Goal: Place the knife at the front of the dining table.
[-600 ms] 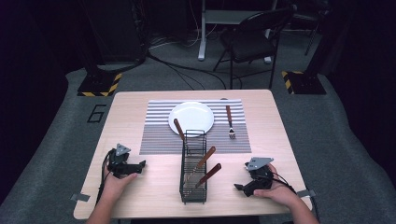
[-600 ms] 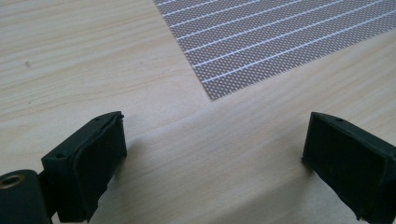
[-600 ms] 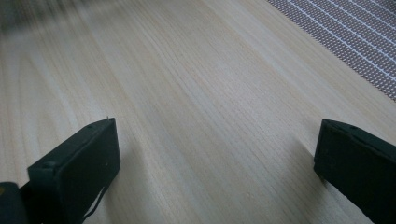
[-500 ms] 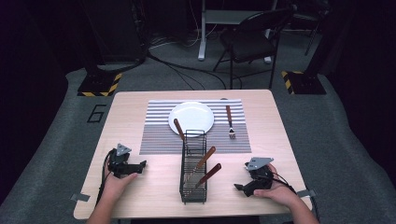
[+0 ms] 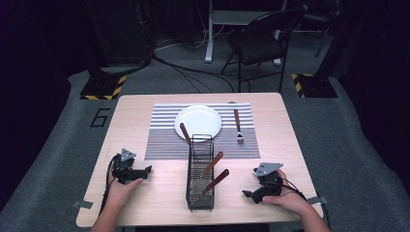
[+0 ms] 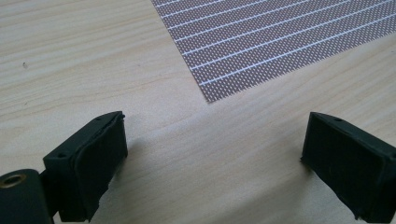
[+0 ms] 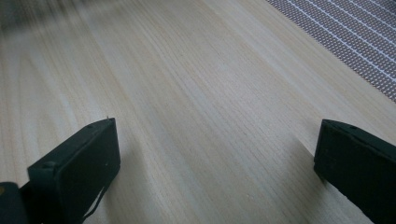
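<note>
Both hand-held grippers, left (image 5: 145, 170) and right (image 5: 247, 194), wide-jawed, empty, on the table (image 5: 145, 203); no shift from before

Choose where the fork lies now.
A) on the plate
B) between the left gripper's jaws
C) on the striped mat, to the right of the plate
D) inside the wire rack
C: the fork lies flat on the mat, beside the plate, apart from it.

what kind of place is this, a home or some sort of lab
Likely a lab or recording studio, not a home: a bare wooden table on grey carpet, hazard-striped stand bases, loose floor cables, and a handheld left gripper.
</note>
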Action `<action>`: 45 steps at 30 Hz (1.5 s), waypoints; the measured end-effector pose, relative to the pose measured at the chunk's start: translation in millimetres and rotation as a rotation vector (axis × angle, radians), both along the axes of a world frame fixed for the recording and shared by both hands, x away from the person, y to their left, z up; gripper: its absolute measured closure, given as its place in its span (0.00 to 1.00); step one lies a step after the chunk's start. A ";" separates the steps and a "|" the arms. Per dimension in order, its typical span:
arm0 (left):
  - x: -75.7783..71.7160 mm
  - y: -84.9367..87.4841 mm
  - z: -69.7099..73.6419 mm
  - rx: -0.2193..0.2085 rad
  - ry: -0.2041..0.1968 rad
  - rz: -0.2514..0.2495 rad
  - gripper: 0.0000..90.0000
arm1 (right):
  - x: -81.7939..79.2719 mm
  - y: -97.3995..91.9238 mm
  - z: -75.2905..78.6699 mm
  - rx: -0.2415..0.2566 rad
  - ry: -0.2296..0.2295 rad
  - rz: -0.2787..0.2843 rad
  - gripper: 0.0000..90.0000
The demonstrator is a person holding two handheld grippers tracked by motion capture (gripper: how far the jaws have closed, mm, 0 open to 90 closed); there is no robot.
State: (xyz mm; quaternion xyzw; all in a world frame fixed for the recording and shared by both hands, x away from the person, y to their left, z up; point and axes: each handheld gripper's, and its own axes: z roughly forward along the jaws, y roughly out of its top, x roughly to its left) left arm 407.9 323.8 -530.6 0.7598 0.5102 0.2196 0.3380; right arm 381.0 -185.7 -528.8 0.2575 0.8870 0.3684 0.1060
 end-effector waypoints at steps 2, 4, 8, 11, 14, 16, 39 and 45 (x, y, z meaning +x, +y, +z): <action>0.0 -0.1 0.0 -0.001 0.000 0.001 0.07 | 0.0 0.0 -0.1 0.000 -0.001 0.001 0.00; -0.2 -0.2 0.6 0.001 0.006 -0.002 0.07 | 0.0 0.0 0.0 0.000 0.000 0.000 0.00; -1.6 -1.7 3.0 0.002 0.020 -0.003 0.11 | 0.0 0.0 0.0 0.001 0.000 0.000 0.00; -1.9 -1.8 4.6 0.000 0.018 -0.007 0.18 | 0.0 0.0 0.0 0.000 -0.001 0.000 0.00; -3.2 -4.1 8.1 -0.015 0.035 -0.017 0.20 | 0.0 0.0 0.0 0.001 0.000 0.000 0.00; -5.5 -6.9 11.5 -0.012 0.025 -0.018 0.24 | 0.0 0.0 0.0 0.001 0.000 0.000 0.00; -24.2 -36.6 39.9 -0.084 0.040 -0.125 0.39 | 0.3 -0.4 0.0 -0.004 -0.002 0.007 0.00; -28.0 -42.8 47.9 -0.087 0.032 -0.141 0.43 | 0.3 -0.4 0.0 -0.004 -0.003 0.006 0.00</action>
